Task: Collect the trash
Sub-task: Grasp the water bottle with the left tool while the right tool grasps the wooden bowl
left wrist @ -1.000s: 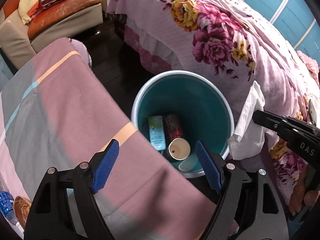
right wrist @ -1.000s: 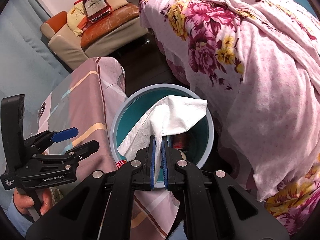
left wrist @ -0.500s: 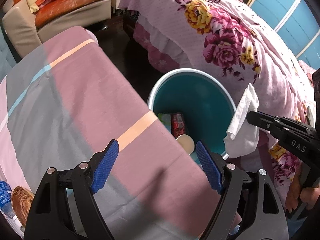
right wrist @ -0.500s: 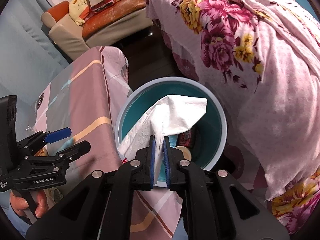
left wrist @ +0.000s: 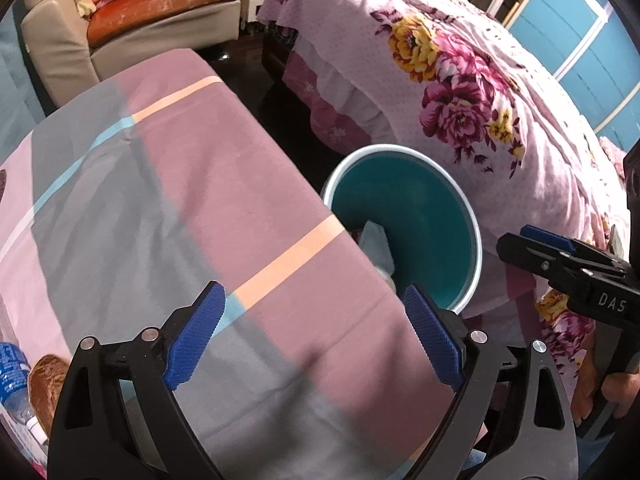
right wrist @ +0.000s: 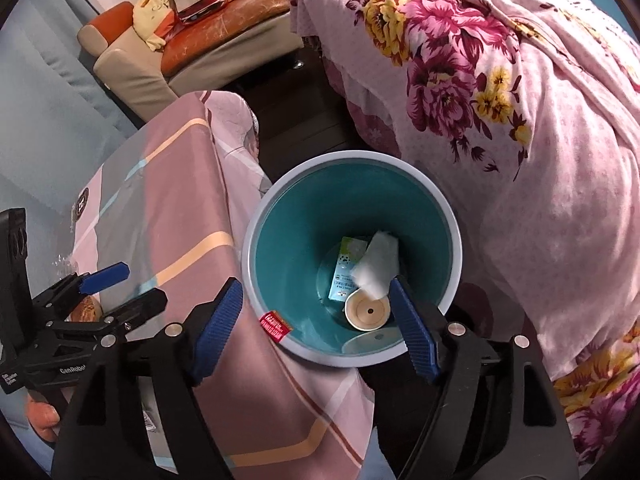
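Observation:
A teal trash bin (right wrist: 352,184) with a pale rim stands on the dark floor between the table and the bed; it also shows in the left wrist view (left wrist: 420,208). Inside lie a white tissue (right wrist: 378,264), a green-white carton (right wrist: 344,272) and a paper cup (right wrist: 367,311). My right gripper (right wrist: 316,328) is open and empty above the bin's near rim. My left gripper (left wrist: 316,336) is open and empty over the table's pink and grey cloth (left wrist: 160,208), left of the bin.
A bed with a pink floral quilt (right wrist: 520,120) crowds the bin's right side. A sofa (right wrist: 192,48) with a bottle-shaped cushion stands at the back. A water bottle (left wrist: 16,376) and a brown item (left wrist: 46,384) lie at the table's near left.
My right gripper has opened and let go of the white tissue, which now lies in the bin. My left gripper has drifted left over the table.

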{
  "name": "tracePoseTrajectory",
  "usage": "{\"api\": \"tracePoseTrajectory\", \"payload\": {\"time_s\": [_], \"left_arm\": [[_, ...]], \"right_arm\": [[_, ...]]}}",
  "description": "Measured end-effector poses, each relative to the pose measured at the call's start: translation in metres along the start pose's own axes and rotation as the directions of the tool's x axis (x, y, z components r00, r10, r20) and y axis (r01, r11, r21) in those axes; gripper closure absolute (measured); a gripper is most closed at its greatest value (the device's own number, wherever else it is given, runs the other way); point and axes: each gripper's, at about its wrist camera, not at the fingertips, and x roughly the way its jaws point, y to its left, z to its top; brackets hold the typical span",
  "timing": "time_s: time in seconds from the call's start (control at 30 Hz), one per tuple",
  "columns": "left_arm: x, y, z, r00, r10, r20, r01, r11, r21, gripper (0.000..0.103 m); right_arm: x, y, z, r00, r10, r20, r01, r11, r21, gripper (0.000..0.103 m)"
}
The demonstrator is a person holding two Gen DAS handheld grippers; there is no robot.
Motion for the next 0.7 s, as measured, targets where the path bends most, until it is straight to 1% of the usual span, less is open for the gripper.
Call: {"api": "tracePoseTrajectory", "payload": {"time_s": [0.2,0.37,0.57,0.7], "left_arm": [[-0.021,0.015,-0.011,1.0,0.018,0.024,-0.017,0.999,-0.028,0.011],[-0.041,0.038,-0.023,0.998,0.038,0.046,-0.034,0.997,-0.071,0.011],[-0.069,0.079,-0.04,0.994,0.081,0.071,-0.072,0.989,-0.127,0.011],[-0.091,0.114,-0.054,0.989,0.118,0.094,-0.1,0.979,-0.177,0.011]], "right_arm": [[-0.006,0.021,-0.009,1.0,0.022,-0.015,-0.023,0.999,-0.028,0.028],[-0.009,0.048,-0.018,0.999,0.034,-0.024,-0.036,0.996,-0.076,0.027],[-0.007,0.091,-0.029,0.997,0.058,-0.056,-0.066,0.987,-0.144,0.027],[0.001,0.13,-0.035,0.993,0.074,-0.096,-0.093,0.973,-0.209,0.027]]}}
